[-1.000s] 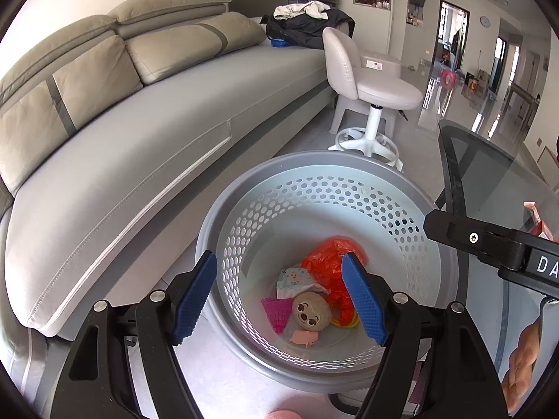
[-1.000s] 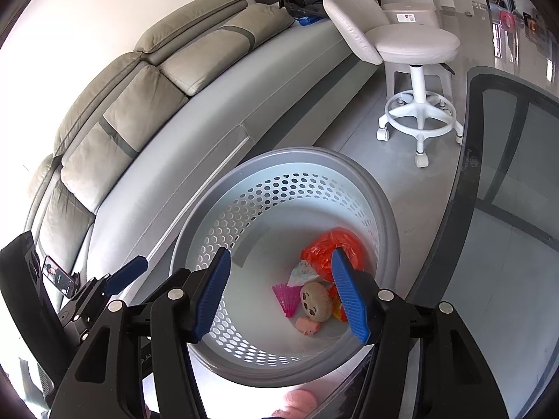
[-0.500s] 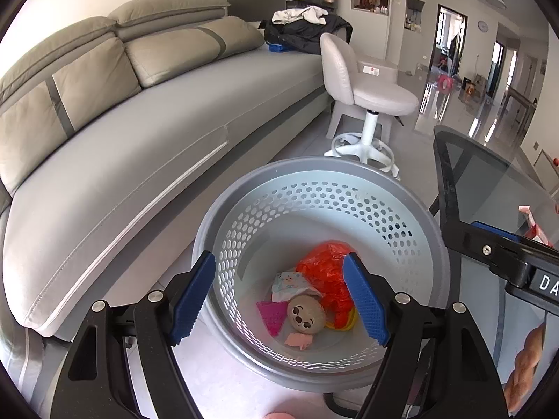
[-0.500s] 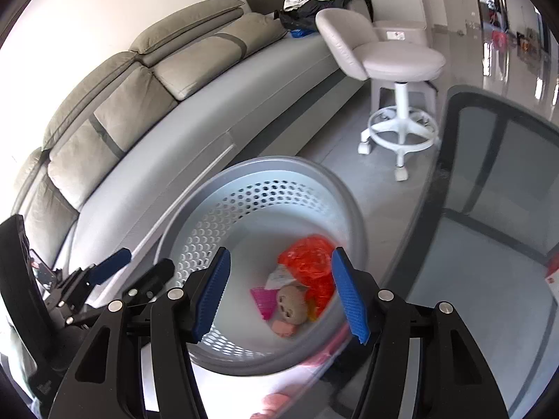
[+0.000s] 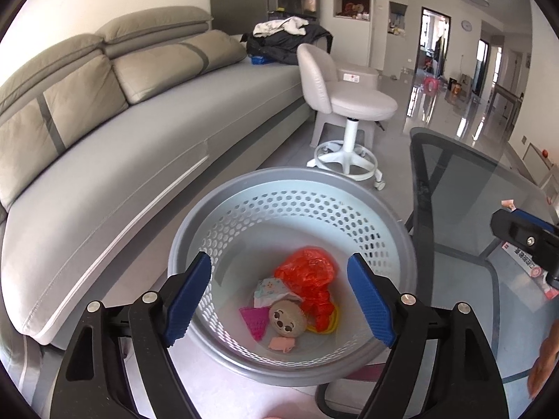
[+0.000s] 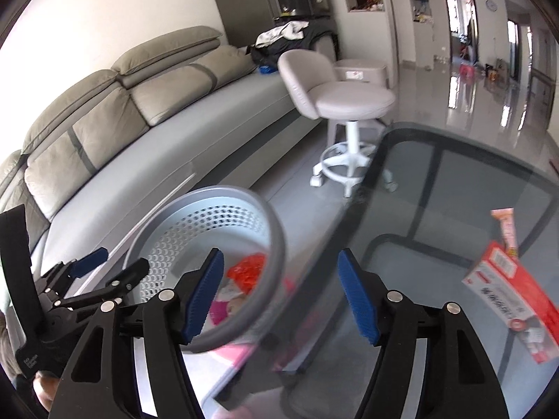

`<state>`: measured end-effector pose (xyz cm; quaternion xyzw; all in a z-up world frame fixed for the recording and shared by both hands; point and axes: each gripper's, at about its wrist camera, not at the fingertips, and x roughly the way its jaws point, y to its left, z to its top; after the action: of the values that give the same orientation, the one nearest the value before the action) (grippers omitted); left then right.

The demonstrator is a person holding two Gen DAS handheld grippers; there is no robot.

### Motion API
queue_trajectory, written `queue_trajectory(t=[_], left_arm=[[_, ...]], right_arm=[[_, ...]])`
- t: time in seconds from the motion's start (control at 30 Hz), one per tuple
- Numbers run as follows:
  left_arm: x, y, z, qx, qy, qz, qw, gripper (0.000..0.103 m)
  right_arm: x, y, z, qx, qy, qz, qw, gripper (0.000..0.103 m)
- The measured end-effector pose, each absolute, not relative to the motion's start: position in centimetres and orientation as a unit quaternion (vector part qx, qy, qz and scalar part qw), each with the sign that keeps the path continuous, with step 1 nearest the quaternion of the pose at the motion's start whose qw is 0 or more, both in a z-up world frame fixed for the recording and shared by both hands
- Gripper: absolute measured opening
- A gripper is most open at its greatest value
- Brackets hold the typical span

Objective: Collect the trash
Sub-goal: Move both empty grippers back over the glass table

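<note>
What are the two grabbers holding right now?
Nothing. The left gripper is open and empty above the basket. The right gripper is open and empty too, near the glass table.

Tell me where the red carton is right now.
The red carton lies flat on the glass table, at the right of the right wrist view, beyond the open right gripper, beside a pink tube.

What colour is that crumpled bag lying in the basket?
The bag is bright orange-red, clearest in the left wrist view, looking down into the grey basket.
</note>
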<state>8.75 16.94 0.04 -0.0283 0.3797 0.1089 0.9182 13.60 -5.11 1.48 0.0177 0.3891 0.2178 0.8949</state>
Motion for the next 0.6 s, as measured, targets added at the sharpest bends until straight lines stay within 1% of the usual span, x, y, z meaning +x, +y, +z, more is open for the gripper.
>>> queue_trajectory(t=[0.1,0.23,0.37,0.6], left_arm=[[8.8,15.7,0.6,-0.022,0.378,0.095,0.921,0.079],[8.7,12.9,1.5,-0.012,0.374,0.059,0.925,0.079],[8.6,9.8,2.4,0.001,0.365,0.025,0.931,0.083],[9.6,4.0,3.3,-0.002,0.355,-0.027,0.935,0.084]], right_arm=[[13.2,-7.4,1.8,0.020,0.384,0.202,0.901,0.067],[12.9,-11.0,2.1,0.026,0.379,0.174,0.908,0.068],[13.0,-15.5,2.0,0.034,0.378,0.139,0.915,0.068],[13.5,-23.5,1.1,0.064,0.390,0.082,0.915,0.070]])
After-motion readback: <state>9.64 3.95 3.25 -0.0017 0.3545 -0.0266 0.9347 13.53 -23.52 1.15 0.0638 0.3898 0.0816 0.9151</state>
